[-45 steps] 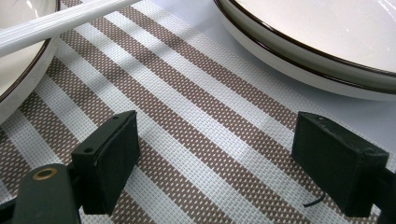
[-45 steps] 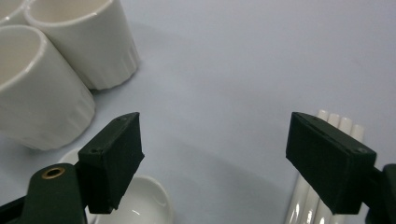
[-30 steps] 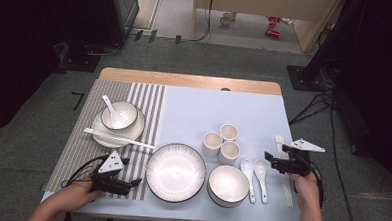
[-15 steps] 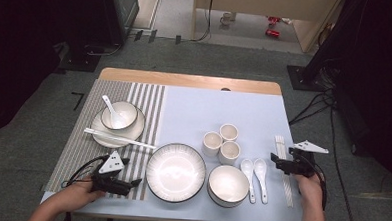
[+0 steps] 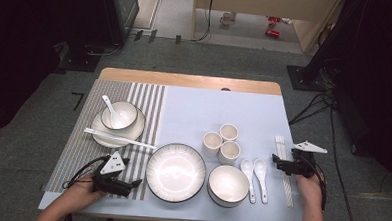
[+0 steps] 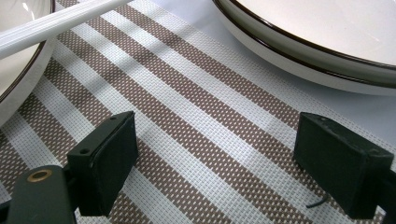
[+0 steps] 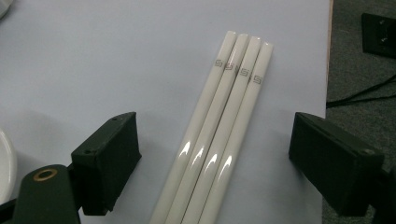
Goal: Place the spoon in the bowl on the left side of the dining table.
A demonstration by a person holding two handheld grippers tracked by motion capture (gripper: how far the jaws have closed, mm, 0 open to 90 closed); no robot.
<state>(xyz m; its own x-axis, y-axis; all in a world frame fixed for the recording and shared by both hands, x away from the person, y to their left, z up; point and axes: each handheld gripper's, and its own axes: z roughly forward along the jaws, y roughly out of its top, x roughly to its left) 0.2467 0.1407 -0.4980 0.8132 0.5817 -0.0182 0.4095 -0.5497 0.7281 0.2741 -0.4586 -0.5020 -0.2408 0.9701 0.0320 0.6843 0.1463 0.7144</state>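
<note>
Chopsticks (image 7: 218, 135) lie between the low right gripper's (image 7: 215, 158) spread jaws.

Large plate (image 5: 176, 171): near the bench's (image 5: 190, 81) front edge, partly on the striped mat (image 5: 77, 153).
Plain bowl (image 5: 227, 185): just right of the large plate.
Three cups (image 5: 221, 141): clustered behind the plain bowl.
Two spoons (image 5: 255, 175): side by side, right of the plain bowl.
Small bowl (image 5: 118, 114): on a saucer (image 5: 135, 129) on the mat, with a spoon (image 5: 109, 106) in it.
Loose chopsticks (image 5: 120, 138): lying across the saucer's front rim.
Floor: grey, with cables (image 5: 314, 103) at the right.
</note>
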